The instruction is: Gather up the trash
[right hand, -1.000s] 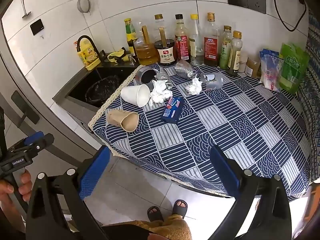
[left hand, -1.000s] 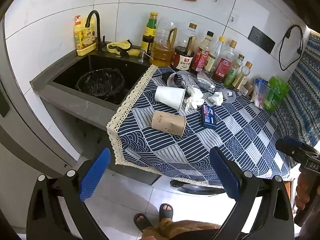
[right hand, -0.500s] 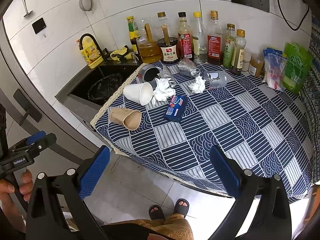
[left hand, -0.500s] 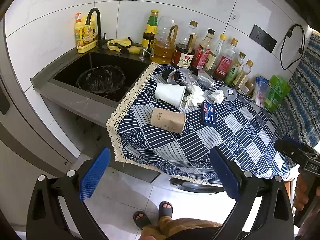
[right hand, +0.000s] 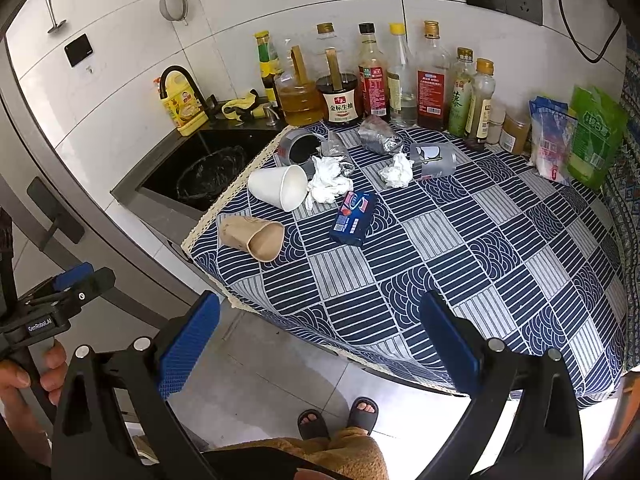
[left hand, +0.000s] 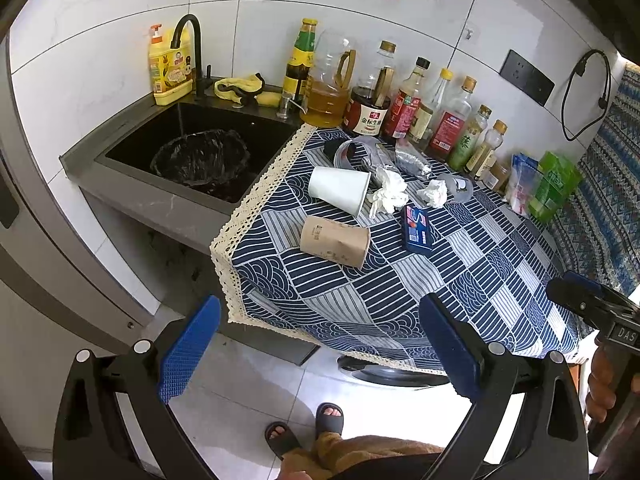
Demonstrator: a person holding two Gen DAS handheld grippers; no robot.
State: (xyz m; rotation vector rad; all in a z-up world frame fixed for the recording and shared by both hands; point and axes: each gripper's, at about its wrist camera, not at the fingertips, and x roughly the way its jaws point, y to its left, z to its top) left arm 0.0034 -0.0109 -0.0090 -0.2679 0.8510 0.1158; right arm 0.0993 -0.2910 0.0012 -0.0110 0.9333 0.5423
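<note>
Trash lies on the blue patterned tablecloth (left hand: 460, 280): a brown paper cup (left hand: 335, 241) on its side, a white cup (left hand: 339, 189), crumpled tissues (left hand: 387, 196), a blue packet (left hand: 418, 227), foil and plastic cups further back. The same brown cup (right hand: 252, 237), white cup (right hand: 279, 187) and blue packet (right hand: 353, 218) show in the right wrist view. A black bag-lined bin (left hand: 200, 156) sits in the sink. My left gripper (left hand: 320, 344) and right gripper (right hand: 320, 340) are both open, empty, held off the table's front edge.
Sauce and oil bottles (left hand: 400, 100) line the wall behind the trash. Snack bags (right hand: 580, 140) stand at the back right. A black faucet (left hand: 192, 52) and yellow soap bottle (left hand: 166, 66) are by the sink. Sandalled feet (left hand: 308, 424) stand on the tiled floor below.
Both grippers have drifted slightly back and up from the table; the trash looks a little smaller. Nothing has been taken hold of.
</note>
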